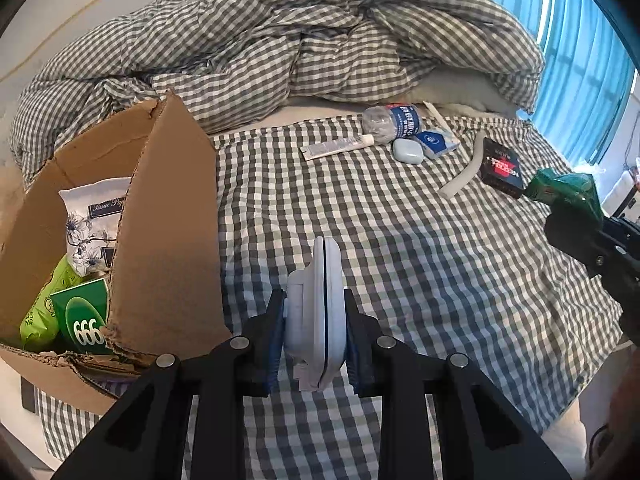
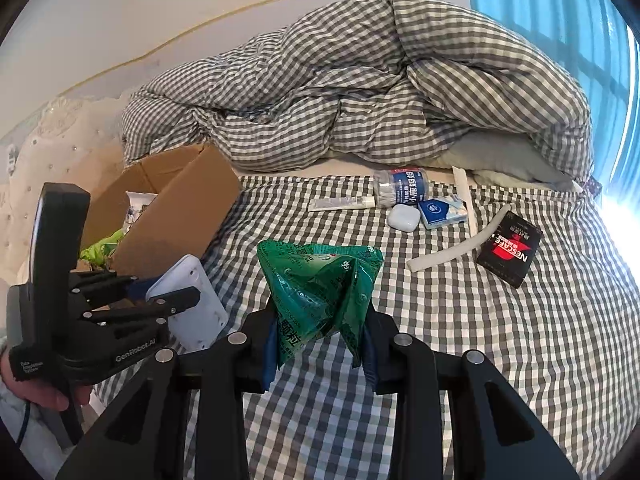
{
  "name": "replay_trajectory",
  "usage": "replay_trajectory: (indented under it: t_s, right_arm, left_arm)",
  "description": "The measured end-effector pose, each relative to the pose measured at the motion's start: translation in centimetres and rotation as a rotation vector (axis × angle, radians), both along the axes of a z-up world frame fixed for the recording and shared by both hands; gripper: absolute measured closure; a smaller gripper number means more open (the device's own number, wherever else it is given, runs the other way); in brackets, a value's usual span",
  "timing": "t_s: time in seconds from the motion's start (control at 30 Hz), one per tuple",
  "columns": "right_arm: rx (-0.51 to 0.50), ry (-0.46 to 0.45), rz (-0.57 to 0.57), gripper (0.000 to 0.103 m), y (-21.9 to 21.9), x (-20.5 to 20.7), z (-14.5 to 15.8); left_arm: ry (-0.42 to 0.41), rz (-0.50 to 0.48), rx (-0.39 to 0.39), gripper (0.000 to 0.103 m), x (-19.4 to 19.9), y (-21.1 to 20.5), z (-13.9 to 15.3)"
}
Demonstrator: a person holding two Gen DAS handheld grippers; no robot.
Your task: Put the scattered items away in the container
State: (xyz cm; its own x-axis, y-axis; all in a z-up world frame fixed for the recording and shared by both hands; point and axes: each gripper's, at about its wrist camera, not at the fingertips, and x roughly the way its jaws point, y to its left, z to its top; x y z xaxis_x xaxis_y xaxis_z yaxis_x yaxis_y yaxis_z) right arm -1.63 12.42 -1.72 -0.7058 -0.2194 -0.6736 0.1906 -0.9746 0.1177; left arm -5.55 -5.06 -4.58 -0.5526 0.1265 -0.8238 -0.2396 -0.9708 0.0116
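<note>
My left gripper [image 1: 316, 320] is shut on a flat white plastic device [image 1: 316, 304], held edge-on above the checked sheet, just right of the open cardboard box [image 1: 168, 220]. The right wrist view shows that gripper [image 2: 176, 300] and the device [image 2: 196, 312] beside the box [image 2: 176, 208]. My right gripper [image 2: 320, 344] is shut on a crumpled green packet [image 2: 320, 292], lifted over the middle of the bed; the packet [image 1: 560, 186] appears at the right edge of the left wrist view. Inside the box lie a tissue pack [image 1: 92, 216], a green carton [image 1: 82, 320] and a lime bag [image 1: 44, 308].
On the sheet farther back lie a tube [image 2: 340, 203], a plastic bottle [image 2: 400, 190], a white case [image 2: 403, 218], a blue tissue packet [image 2: 442, 210], a pale strip [image 2: 456, 250] and a black coffee box [image 2: 510, 252]. A rumpled checked duvet [image 2: 360, 100] fills the back; blue curtain [image 2: 560, 20] at right.
</note>
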Motion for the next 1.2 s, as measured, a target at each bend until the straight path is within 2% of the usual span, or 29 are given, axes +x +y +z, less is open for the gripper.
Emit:
replay_trajectory:
  t_s: [0.23,0.43,0.63,0.73,0.8,0.9,1.1,1.17,1.2]
  right_arm:
    - [0.003,0.002,0.003,0.071,-0.3,-0.1,0.5]
    - [0.017,0.034,0.050,0.071,-2.5,-0.5,2.6]
    - [0.012,0.129,0.184,0.071,-9.4,-1.4,7.1]
    - [0.016,0.166,0.256,0.071,-13.2,-2.1,8.4]
    - [0.013,0.184,0.296,0.071,-15.7,-2.4,8.7]
    - [0.000,0.161,0.357,0.071,-19.2,-3.5,8.2]
    - [0.079,0.103,0.451,0.070,-26.4,-4.7,5.1]
    - [0.108,0.094,0.473,0.066,-27.6,-4.9,4.3]
    - [0.129,0.085,0.486,0.049,-28.3,-5.1,3.8]
  left_arm:
    - [0.023,-0.006,0.012,0.077,0.1,0.1,1.2]
    - [0.109,0.020,0.035,0.077,0.1,-1.8,5.6]
    - [0.181,0.140,0.020,0.077,-0.4,-7.5,10.5]
    - [0.208,0.205,0.035,0.077,-0.2,-11.8,12.5]
    - [0.222,0.259,0.016,0.077,0.0,-14.5,13.1]
    - [0.205,0.337,-0.035,0.077,-0.3,-18.0,12.5]
    - [0.131,0.424,-0.032,0.077,-0.9,-22.7,8.2]
    - [0.118,0.430,-0.039,0.074,-1.4,-23.2,6.9]
    - [0.131,0.430,-0.043,0.059,-1.3,-23.4,6.7]
